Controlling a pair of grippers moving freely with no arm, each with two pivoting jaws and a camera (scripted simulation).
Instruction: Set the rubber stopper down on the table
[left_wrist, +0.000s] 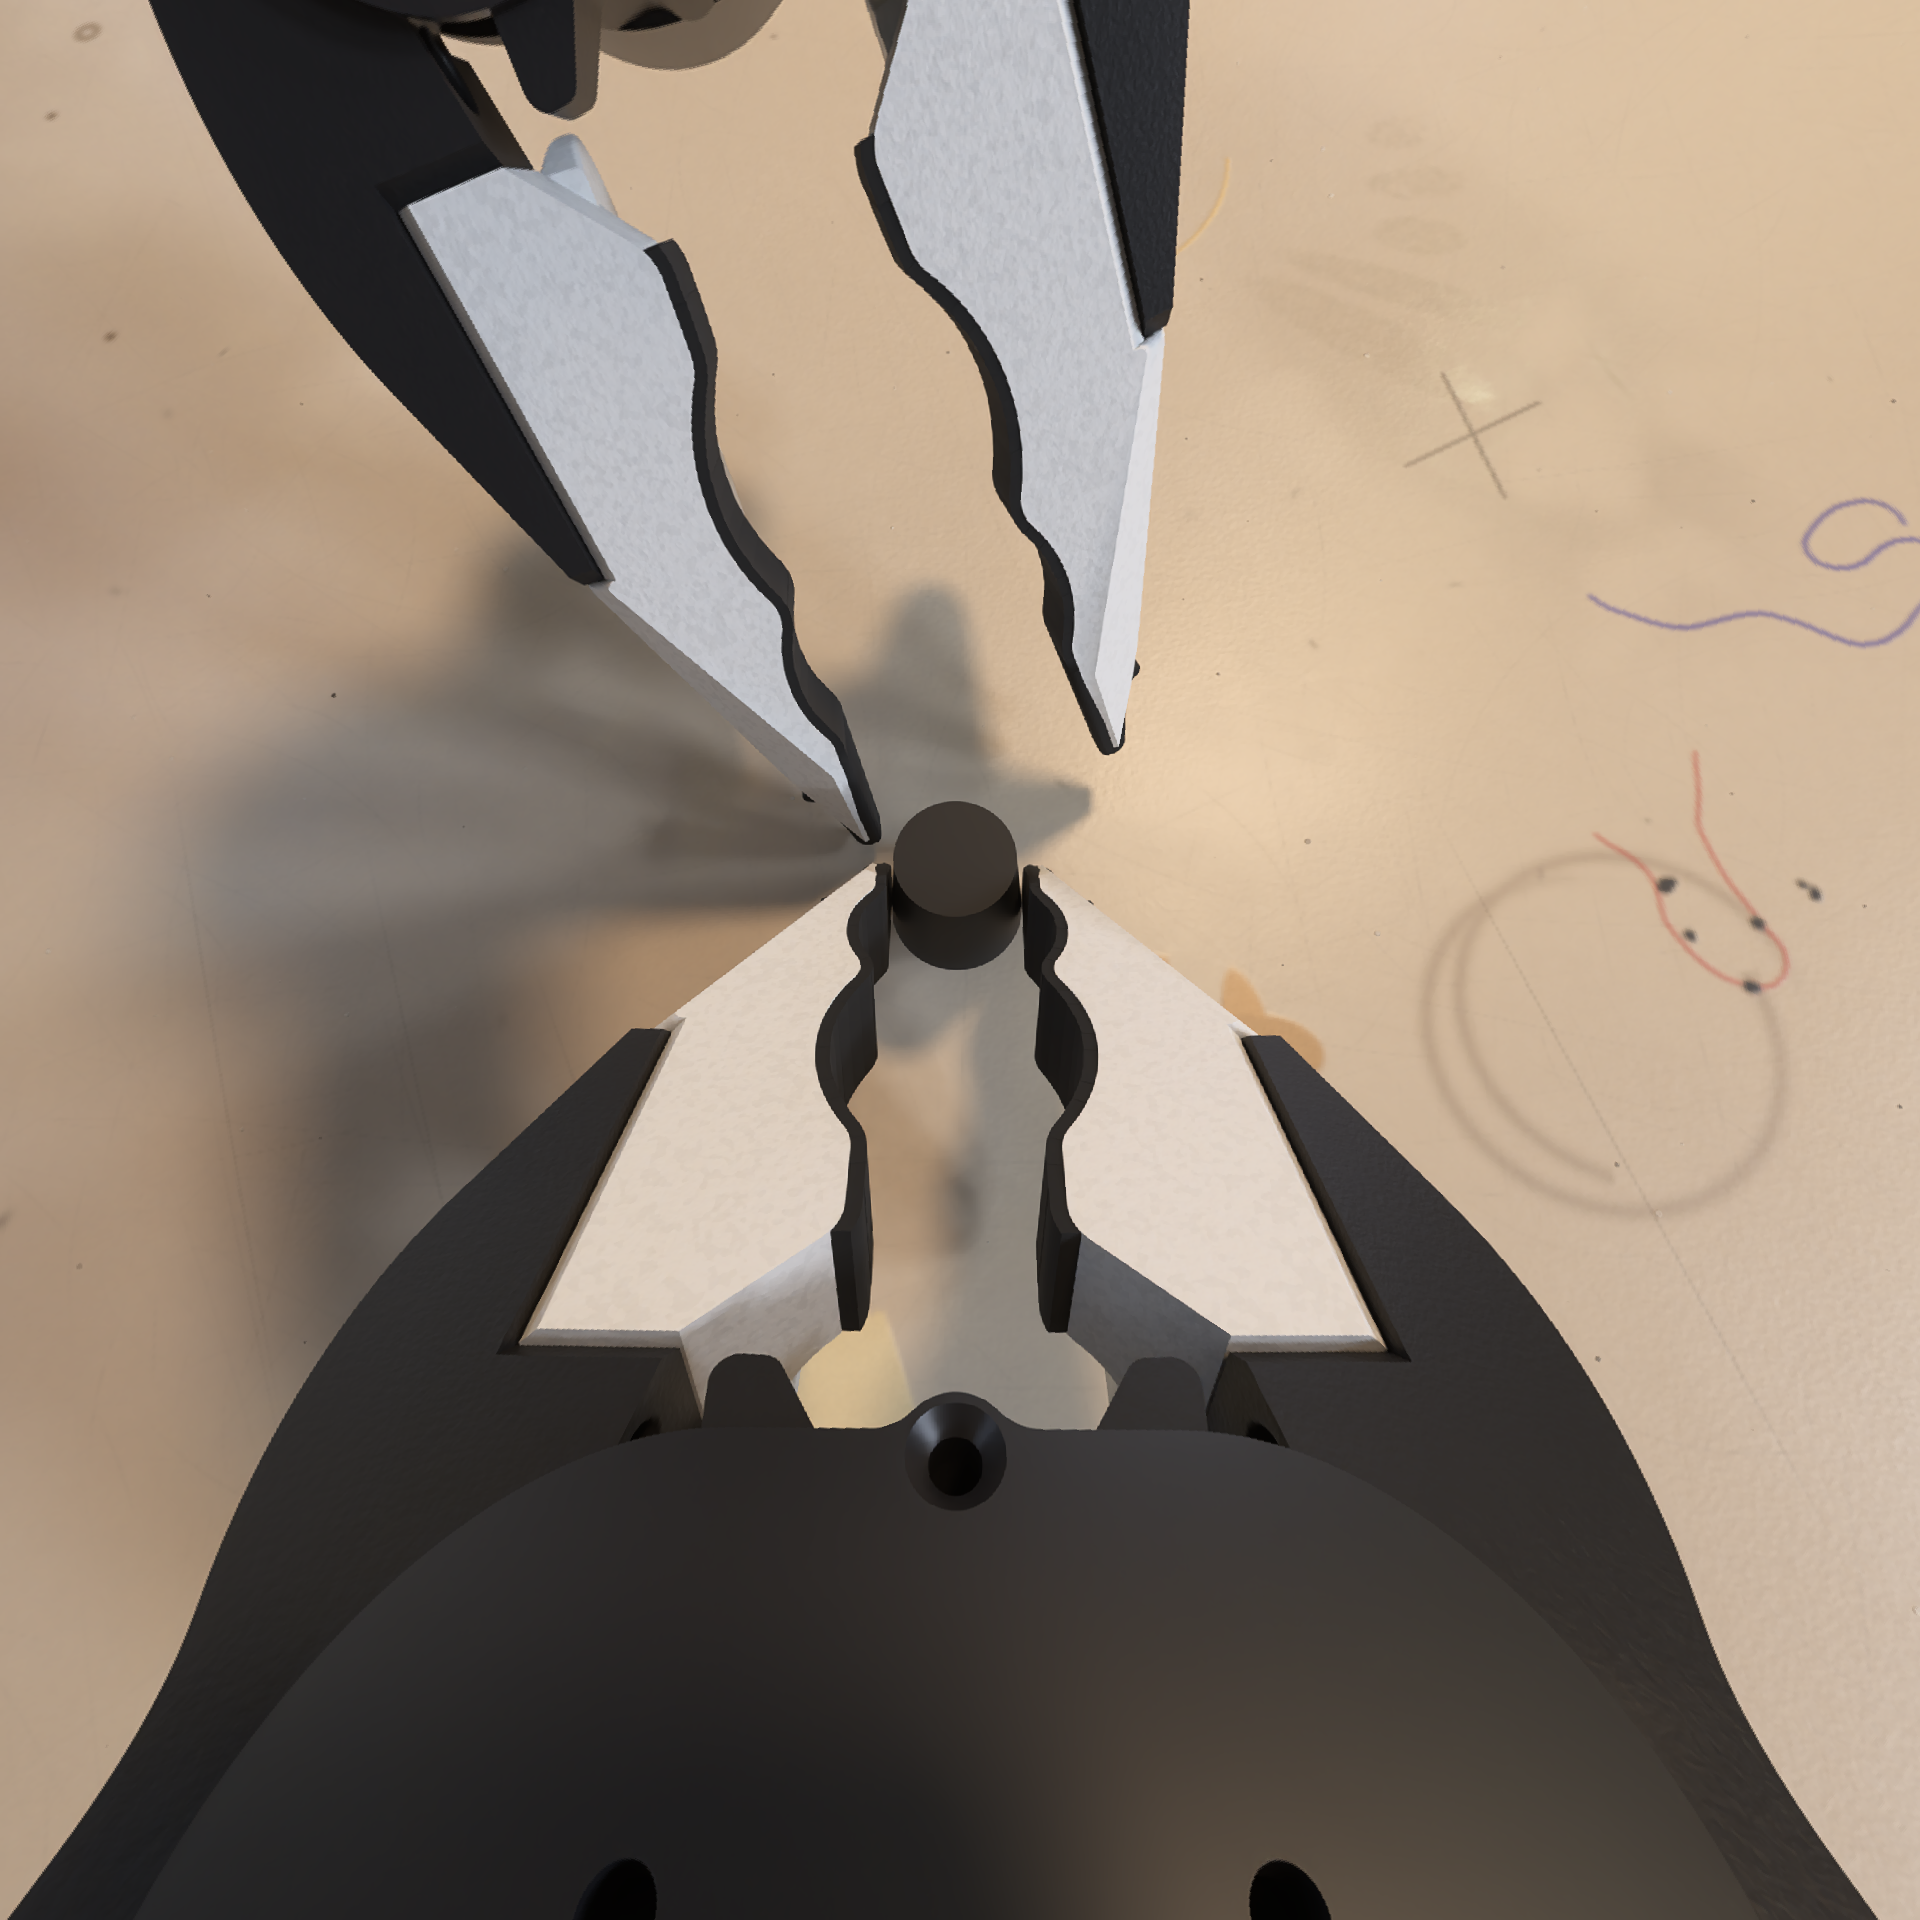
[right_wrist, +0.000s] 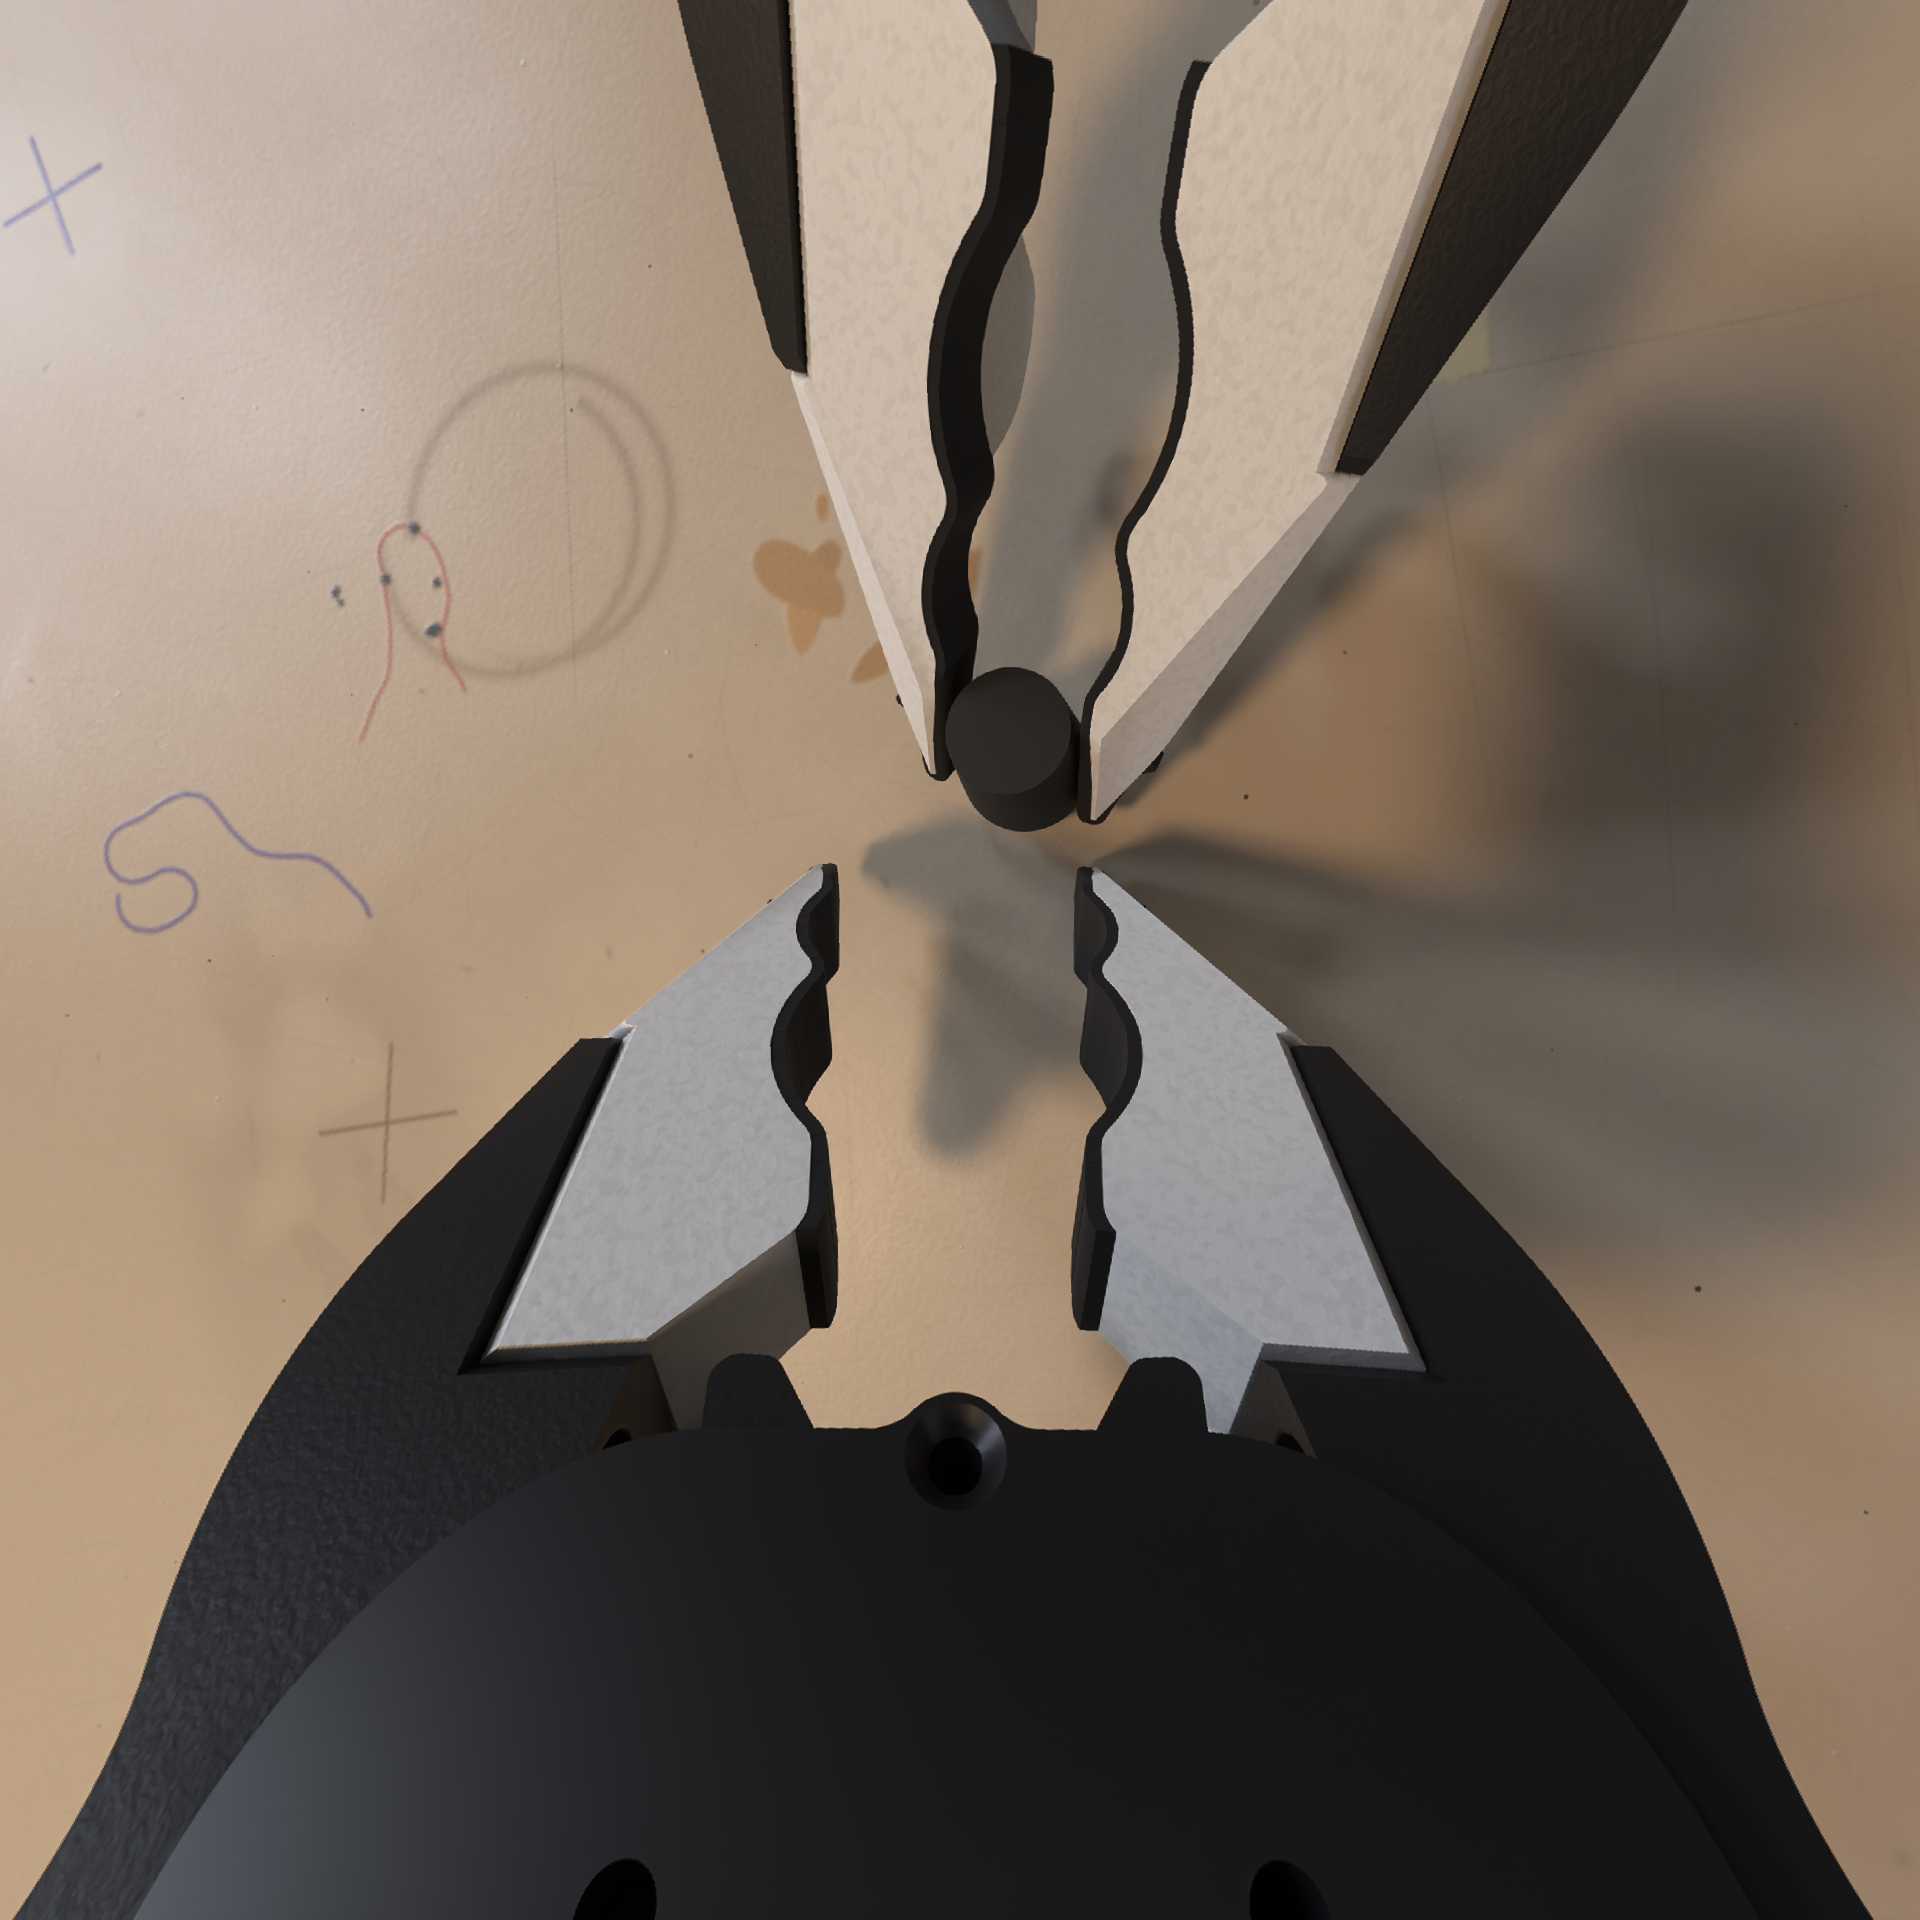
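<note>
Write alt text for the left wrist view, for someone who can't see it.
The left hand-held gripper pinches a small dark rubber stopper between its fingertips, above a tan table. The right hand-held gripper points in from the top of the frame, open and empty, its tips close to the stopper. Pen scribbles and a faint ring mark show on the table to the right.

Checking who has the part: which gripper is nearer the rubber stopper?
Left. The left gripper is shut on the rubber stopper, pinching it at its fingertips. The right gripper is open, its tips just short of the stopper, facing it over the table.
</note>
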